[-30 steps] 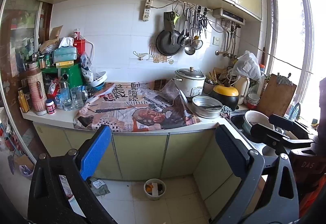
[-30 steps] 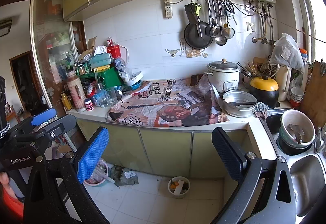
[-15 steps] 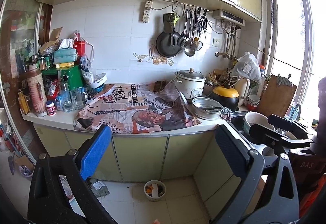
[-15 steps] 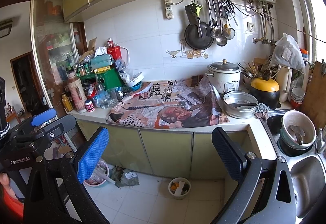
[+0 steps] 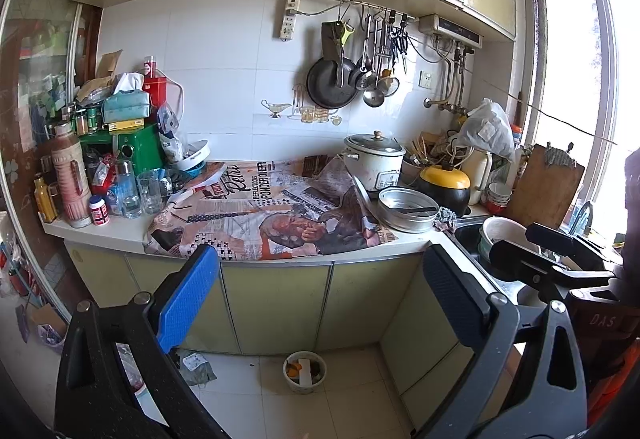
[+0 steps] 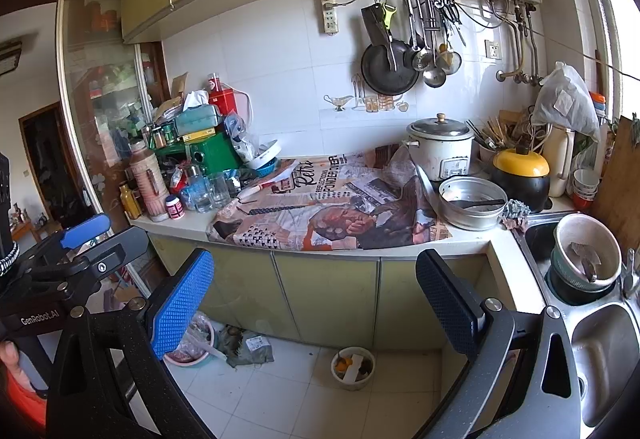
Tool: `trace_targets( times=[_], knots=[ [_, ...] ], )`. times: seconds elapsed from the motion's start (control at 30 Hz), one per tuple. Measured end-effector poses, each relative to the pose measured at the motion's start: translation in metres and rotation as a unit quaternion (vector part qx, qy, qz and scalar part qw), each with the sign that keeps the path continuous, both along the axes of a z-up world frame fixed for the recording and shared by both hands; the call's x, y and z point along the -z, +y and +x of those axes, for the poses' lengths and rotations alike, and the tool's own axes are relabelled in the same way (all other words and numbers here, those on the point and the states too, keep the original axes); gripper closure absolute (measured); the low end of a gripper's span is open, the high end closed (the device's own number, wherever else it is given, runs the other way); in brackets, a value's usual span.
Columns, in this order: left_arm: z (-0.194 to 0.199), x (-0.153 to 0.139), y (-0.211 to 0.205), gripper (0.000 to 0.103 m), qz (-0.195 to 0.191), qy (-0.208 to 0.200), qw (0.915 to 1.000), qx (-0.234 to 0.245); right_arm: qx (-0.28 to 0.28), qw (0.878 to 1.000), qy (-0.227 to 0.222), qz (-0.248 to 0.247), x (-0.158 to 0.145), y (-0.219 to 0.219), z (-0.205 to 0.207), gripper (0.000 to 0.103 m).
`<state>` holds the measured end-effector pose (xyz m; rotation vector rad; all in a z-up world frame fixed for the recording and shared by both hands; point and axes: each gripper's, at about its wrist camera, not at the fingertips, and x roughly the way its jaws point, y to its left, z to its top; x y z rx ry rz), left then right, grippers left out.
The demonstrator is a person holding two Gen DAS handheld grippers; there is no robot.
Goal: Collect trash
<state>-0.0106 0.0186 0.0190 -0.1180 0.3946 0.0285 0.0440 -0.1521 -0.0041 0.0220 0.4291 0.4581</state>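
Both tools are held back from the counter, high enough to take in the whole kitchen, which suggests the person is surveying for trash rather than reaching for any. The left gripper has its 2 pads spread wide with nothing between them, and the right gripper is spread just as wide and equally empty; each is ready to close on something but has no target in reach. The likely trash lies on the floor below the counter: a crumpled wrapper against the cabinet base, near a pink basin holding more rubbish, and a small round bowl of scraps to the right of the wrapper. On top of the counter a printed newspaper sheet is spread, probably as a liner, with a rice cooker at its right end. Whether the sheet counts as trash cannot be told.
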Motion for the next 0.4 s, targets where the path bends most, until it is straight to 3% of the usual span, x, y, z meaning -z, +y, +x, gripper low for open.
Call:
trace_targets(
  times=[0.4],
  knots=[
    [0.035, 0.007, 0.006, 0.001, 0.005, 0.01, 0.9999, -0.006, 0.003, 1.0, 0.01, 0.003, 0.006, 0.003, 0.028, 0.002]
  ],
)
